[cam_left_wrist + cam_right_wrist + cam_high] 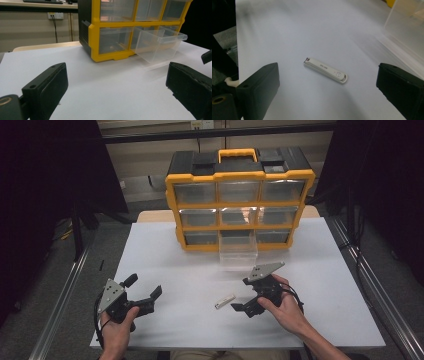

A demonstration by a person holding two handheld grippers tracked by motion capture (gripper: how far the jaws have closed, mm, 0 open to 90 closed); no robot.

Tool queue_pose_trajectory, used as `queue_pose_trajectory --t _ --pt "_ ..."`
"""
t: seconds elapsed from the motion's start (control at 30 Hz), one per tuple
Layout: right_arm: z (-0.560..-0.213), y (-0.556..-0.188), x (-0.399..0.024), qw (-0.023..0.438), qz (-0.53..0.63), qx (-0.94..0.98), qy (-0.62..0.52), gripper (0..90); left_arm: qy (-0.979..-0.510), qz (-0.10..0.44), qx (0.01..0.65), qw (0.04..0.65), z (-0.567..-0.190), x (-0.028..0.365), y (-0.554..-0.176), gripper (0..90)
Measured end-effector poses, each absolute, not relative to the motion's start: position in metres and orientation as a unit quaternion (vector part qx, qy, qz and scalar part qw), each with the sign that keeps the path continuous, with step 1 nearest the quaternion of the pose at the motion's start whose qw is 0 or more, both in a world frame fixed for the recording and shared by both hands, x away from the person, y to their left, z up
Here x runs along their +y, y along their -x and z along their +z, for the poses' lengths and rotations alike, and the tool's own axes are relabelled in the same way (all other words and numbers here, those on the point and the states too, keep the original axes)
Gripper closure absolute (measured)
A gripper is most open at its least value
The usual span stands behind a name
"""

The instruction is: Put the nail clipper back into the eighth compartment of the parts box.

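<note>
The left gripper (116, 85) has its two black jaws wide apart over the white table (110, 95). Far ahead stands a yellow drawer box (95, 40) with one clear drawer (160, 43) pulled out.

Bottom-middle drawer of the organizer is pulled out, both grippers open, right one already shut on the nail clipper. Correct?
Not quite. The right gripper is open too: in the right gripper view the nail clipper lies loose on the table ahead of the spread fingers. The rest holds: the bottom-middle drawer of the organizer is pulled out and the left gripper is open.
</note>
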State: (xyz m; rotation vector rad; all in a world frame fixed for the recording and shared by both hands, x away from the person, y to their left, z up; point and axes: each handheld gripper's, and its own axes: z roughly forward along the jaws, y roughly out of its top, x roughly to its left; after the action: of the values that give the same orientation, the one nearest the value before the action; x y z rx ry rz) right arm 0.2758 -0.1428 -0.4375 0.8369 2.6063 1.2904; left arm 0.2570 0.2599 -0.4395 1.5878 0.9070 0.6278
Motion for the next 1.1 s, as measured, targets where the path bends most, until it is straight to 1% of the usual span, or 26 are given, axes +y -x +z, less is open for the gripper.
queue_pose_trajectory --t 0.03,0.07,0.17,0.27,0.4,0.43,0.57,0.6,0.67,0.7,0.77,0.8,0.83,0.93,0.97,1.03,1.1 --pt "-0.437 -0.276 -0.143 0.058 0.426 0.86 -0.276 4.7 -0.676 0.267 0.386 0.568 -0.439 0.26 -0.257 4.2" --pt "-0.438 -0.279 -0.139 0.04 0.411 0.871 -0.266 4.5 -0.676 0.266 0.386 0.568 -0.44 0.26 -0.257 4.1" --pt "-0.437 -0.281 -0.135 0.037 0.401 0.876 -0.264 4.4 -0.673 0.265 0.389 0.57 -0.44 0.26 -0.257 4.2" --pt "-0.435 -0.286 -0.126 0.023 0.401 0.884 -0.241 3.0 -0.675 0.266 0.389 0.567 -0.44 0.259 -0.257 4.1" --pt "-0.434 -0.289 -0.119 0.026 0.383 0.892 -0.239 2.7 -0.677 0.267 0.387 0.567 -0.44 0.259 -0.257 4.2" --pt "-0.434 -0.293 -0.115 0.015 0.381 0.894 -0.234 2.9 -0.679 0.267 0.385 0.565 -0.44 0.259 -0.257 4.2" --pt "-0.435 -0.297 -0.108 0.009 0.356 0.908 -0.222 6.4 -0.678 0.265 0.385 0.567 -0.44 0.26 -0.257 4.2" --pt "-0.435 -0.301 -0.104 -0.01 0.348 0.913 -0.214 10.1 -0.674 0.261 0.392 0.569 -0.441 0.26 -0.258 4.1" --pt "-0.435 -0.304 -0.101 -0.02 0.342 0.916 -0.209 15.7 -0.676 0.262 0.396 0.564 -0.442 0.261 -0.259 4.2" --pt "-0.435 -0.306 -0.099 -0.02 0.344 0.918 -0.199 17.2 -0.676 0.261 0.395 0.565 -0.443 0.262 -0.26 4.2" --pt "-0.434 -0.309 -0.095 -0.018 0.334 0.923 -0.191 16.8 -0.674 0.263 0.398 0.563 -0.444 0.261 -0.26 4.2" --pt "-0.434 -0.309 -0.095 -0.018 0.334 0.923 -0.191 16.8 -0.666 0.261 0.404 0.57 -0.444 0.26 -0.26 4.2" --pt "-0.435 -0.312 -0.092 -0.035 0.323 0.927 -0.19 19.0 -0.679 0.26 0.393 0.563 -0.443 0.262 -0.26 4.2" --pt "-0.437 -0.316 -0.087 -0.04 0.308 0.933 -0.183 21.4 -0.68 0.264 0.391 0.561 -0.442 0.261 -0.258 4.1" --pt "-0.437 -0.319 -0.086 -0.046 0.304 0.935 -0.178 23.6 -0.691 0.269 0.384 0.551 -0.442 0.262 -0.258 4.2" --pt "-0.437 -0.32 -0.085 -0.053 0.287 0.939 -0.184 23.4 -0.689 0.265 0.384 0.554 -0.442 0.26 -0.257 4.1" --pt "-0.438 -0.322 -0.083 -0.059 0.274 0.943 -0.179 25.3 -0.69 0.265 0.385 0.553 -0.442 0.259 -0.257 4.1"
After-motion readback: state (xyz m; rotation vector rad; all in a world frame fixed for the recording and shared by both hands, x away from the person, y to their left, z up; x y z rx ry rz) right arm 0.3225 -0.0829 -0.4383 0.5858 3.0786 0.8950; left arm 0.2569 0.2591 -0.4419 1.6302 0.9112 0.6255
